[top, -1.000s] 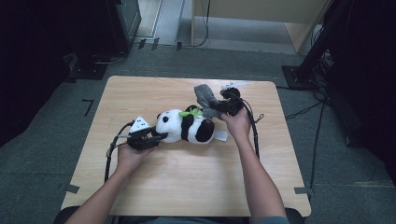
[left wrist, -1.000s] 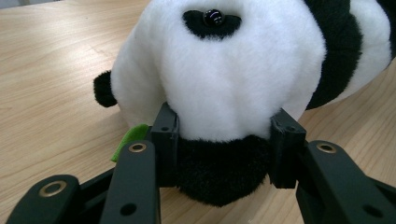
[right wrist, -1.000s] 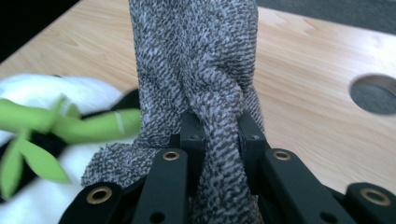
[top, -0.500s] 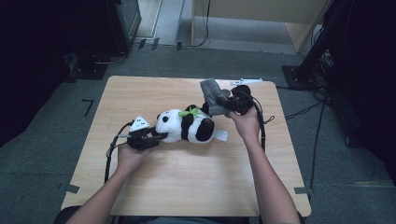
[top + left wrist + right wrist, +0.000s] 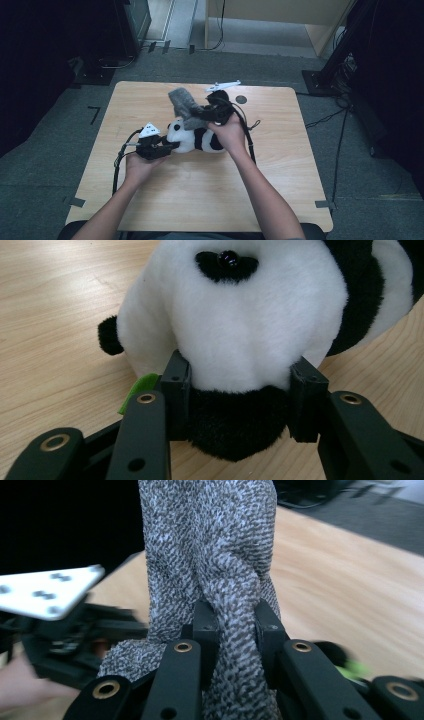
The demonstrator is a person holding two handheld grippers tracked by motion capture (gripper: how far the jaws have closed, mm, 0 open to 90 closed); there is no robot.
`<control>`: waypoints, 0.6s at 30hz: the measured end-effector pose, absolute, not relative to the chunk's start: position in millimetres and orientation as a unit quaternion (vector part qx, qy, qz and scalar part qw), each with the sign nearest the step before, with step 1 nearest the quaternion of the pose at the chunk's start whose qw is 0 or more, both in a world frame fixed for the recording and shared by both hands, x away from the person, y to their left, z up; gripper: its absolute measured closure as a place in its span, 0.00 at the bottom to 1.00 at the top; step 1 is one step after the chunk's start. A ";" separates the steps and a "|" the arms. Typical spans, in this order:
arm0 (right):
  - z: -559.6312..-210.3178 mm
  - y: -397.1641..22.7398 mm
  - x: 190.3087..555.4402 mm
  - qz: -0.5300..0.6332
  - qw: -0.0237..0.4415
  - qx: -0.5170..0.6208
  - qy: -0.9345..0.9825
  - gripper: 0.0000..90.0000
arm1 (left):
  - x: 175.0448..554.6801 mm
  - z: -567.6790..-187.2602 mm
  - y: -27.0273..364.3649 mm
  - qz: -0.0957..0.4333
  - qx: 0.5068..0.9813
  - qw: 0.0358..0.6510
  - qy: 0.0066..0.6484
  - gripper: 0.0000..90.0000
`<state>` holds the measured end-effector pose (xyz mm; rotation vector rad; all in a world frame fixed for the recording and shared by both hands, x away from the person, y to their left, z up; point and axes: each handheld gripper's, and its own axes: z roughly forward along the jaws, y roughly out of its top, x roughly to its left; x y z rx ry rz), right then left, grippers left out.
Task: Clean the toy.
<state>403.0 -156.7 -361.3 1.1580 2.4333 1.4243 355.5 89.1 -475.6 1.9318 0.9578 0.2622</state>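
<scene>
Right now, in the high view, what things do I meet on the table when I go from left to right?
left gripper → plush panda → right gripper holding the grey knitted cloth → small dark round spot on the table.

We can read no text, label, brand, number or sign on anything in these views.

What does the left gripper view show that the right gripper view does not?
Left gripper view: the left gripper clamped on the black-and-white plush panda's head, glossy black bead eye above. Right gripper view: the right gripper pinching a bunched grey knitted cloth. Shared: the light wooden table and a bit of green.
</scene>
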 end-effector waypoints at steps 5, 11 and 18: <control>-369.9 -121.0 390.2 0.470 0.008 0.359 0.807 0.87 | 354.4 -474.1 88.5 0.108 0.785 0.466 0.394 0.61; -401.5 -105.5 390.3 0.426 0.010 0.365 0.828 0.87 | 354.5 -474.2 88.8 0.109 0.785 0.462 0.397 0.61; -410.2 -113.9 389.1 0.428 0.036 0.357 0.829 0.87 | 354.6 -474.5 88.4 0.113 0.788 0.460 0.394 0.61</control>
